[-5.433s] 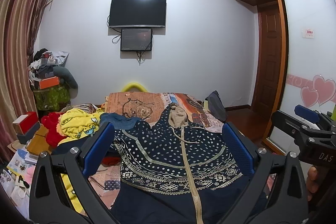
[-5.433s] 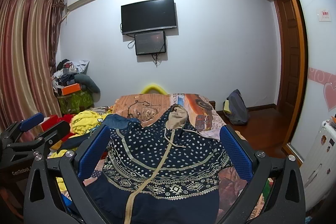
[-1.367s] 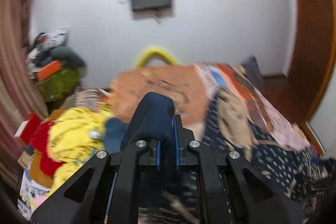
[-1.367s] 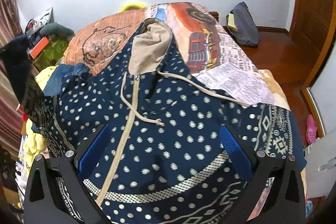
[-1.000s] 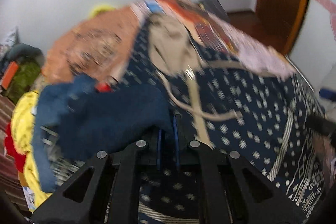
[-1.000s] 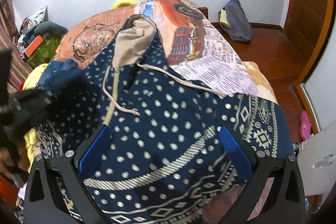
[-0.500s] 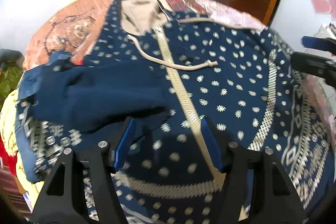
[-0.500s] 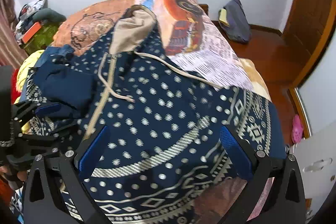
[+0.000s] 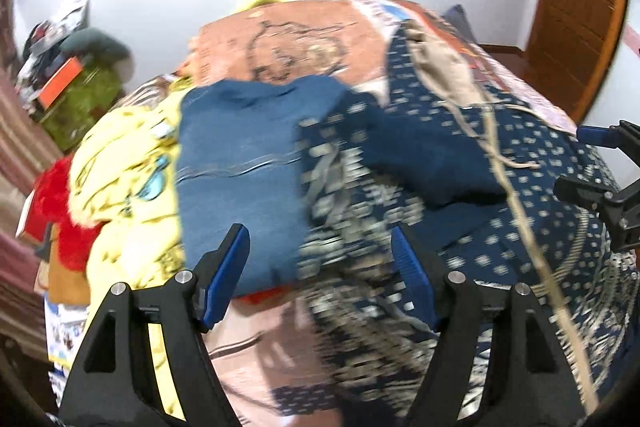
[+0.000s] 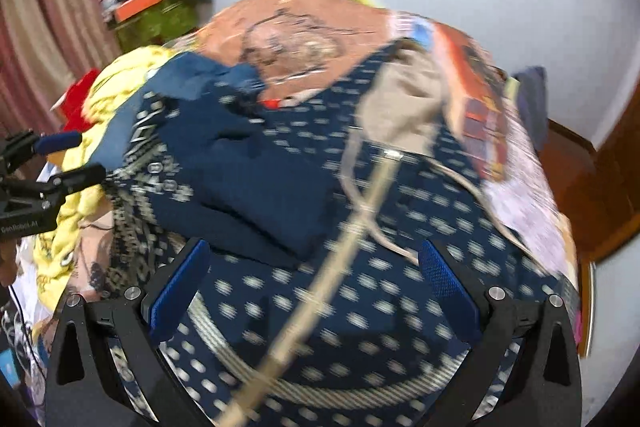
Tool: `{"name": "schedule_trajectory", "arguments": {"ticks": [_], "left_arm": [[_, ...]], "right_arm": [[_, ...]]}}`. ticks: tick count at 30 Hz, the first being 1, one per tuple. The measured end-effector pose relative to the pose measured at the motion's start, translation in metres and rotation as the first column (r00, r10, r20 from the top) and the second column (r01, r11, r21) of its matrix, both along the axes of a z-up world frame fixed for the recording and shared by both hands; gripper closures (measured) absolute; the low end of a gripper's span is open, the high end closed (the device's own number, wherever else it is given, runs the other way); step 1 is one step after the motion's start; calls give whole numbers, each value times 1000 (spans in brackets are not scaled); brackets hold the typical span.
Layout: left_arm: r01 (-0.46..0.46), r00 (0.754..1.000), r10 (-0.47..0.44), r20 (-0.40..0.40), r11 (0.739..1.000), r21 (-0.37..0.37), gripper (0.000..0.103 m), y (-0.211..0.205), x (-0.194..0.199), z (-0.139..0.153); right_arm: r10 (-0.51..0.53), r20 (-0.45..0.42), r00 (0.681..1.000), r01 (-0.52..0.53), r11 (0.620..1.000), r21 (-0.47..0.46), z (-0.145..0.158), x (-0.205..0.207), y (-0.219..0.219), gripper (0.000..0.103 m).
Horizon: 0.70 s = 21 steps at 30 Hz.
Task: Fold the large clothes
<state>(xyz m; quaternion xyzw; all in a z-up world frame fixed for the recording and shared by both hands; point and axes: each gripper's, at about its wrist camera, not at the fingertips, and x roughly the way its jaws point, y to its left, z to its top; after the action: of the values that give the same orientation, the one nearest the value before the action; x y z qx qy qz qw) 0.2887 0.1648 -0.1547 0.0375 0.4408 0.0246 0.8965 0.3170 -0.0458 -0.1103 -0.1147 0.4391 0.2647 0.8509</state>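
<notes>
Yellow top (image 9: 124,163) and blue garment (image 9: 236,163) sit at the bed's (image 9: 304,35) left edge. L hand-held gripper (image 9: 320,283) is opening, nothing between its jaws. Navy hoodie (image 10: 360,267) lies flat mid-bed, sleeve folded over; R hand-held gripper (image 10: 312,279) wide open, empty.

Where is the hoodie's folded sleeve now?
In the right wrist view the sleeve lies across the hoodie chest, left of the zipper, below the yellow garment.

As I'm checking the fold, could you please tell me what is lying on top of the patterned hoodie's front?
A plain navy sleeve lies folded across the hoodie, left of its zipper, plus a tan drawstring. What the sleeve covers is hidden.
</notes>
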Motion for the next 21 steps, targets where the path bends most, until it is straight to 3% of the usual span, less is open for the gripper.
{"name": "schedule_trajectory", "arguments": {"ticks": [8, 12, 14, 16, 21], "left_arm": [[-46, 998, 45, -46, 998, -34, 31, 42, -12, -27], [-29, 998, 27, -58, 998, -46, 31, 42, -14, -39], [-13, 998, 10, -61, 998, -54, 31, 41, -14, -42], [2, 998, -6, -61, 998, -62, 31, 37, -12, -45], [54, 998, -56, -30, 997, -48, 31, 27, -6, -43]], "right_arm": [[122, -10, 993, -122, 991, -48, -22, 9, 84, 3], [153, 1, 988, -153, 985, -76, -28, 12, 110, 17], [156, 11, 988, -154, 983, -103, -35, 15, 120, 28], [156, 8, 988, -154, 980, -128, -41, 18, 126, 56], [155, 9, 988, -154, 984, -87, -43, 22, 120, 78]]}}
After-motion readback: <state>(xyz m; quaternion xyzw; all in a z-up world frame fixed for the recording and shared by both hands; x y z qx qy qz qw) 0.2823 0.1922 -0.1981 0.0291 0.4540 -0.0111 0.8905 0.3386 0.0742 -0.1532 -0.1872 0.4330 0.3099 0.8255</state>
